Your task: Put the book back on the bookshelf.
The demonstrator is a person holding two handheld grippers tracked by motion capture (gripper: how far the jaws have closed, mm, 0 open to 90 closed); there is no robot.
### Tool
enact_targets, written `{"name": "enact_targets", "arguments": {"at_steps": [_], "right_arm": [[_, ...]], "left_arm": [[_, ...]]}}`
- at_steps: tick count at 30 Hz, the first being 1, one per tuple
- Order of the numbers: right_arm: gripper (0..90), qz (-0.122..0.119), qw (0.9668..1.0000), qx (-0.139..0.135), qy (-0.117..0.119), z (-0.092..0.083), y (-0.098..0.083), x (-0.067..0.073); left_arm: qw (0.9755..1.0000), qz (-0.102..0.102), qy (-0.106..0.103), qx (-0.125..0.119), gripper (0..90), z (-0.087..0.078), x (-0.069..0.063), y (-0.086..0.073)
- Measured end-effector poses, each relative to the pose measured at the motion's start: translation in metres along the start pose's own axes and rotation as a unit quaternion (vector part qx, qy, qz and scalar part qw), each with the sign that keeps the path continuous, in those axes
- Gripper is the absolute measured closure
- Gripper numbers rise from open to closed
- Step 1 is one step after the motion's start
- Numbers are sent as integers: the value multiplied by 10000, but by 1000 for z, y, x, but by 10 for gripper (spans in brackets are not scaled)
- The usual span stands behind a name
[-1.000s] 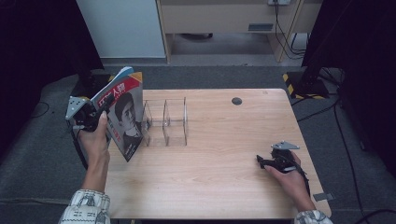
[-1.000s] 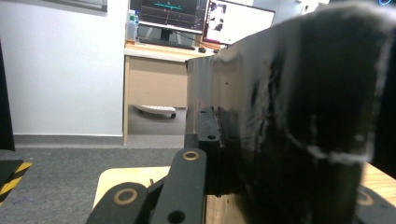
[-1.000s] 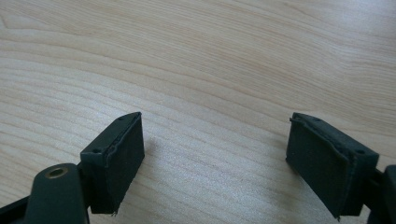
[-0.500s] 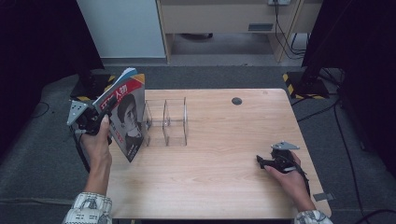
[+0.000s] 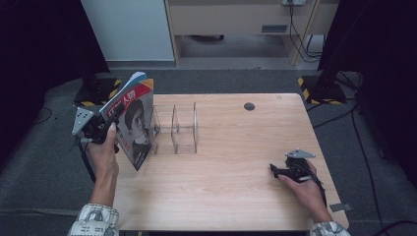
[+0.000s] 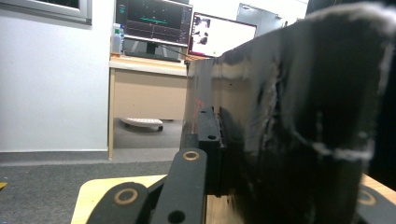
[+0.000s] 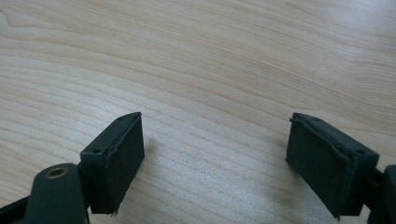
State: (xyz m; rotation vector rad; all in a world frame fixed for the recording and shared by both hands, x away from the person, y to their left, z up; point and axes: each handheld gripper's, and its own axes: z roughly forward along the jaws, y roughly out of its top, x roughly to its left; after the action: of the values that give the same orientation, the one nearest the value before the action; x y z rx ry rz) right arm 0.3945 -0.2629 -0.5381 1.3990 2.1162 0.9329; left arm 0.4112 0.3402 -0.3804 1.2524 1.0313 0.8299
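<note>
At about nine o'clock on the desk (image 5: 221,182), a magazine (image 5: 132,123) is held upright at the edge by the left gripper (image 5: 101,129). Its jaws are squeezed tight on the magazine, just beside a clear rack (image 5: 176,129). At four o'clock, the right gripper (image 5: 282,171) is rested, its jaws wide apart with nothing between them.

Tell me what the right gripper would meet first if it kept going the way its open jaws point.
Probably the bare wooden table: the right gripper rests low, angled slightly down at the surface, nothing between its jaws. The clear acrylic rack sits farther off, likely aside of that line.
</note>
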Motion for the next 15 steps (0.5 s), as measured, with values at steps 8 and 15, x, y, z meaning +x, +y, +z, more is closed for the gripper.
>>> {"name": "enact_targets", "arguments": {"at_steps": [8, 15], "right_arm": [[194, 2, 10000, 5, 10, 0, 0, 0], [193, -10, 10000, 9, 16, 0, 0, 0]], "left_arm": [[10000, -48, 36, -62, 852, 0, 3, -3], [9999, -52, -29, -115, 850, 2, 2, -5]]}}
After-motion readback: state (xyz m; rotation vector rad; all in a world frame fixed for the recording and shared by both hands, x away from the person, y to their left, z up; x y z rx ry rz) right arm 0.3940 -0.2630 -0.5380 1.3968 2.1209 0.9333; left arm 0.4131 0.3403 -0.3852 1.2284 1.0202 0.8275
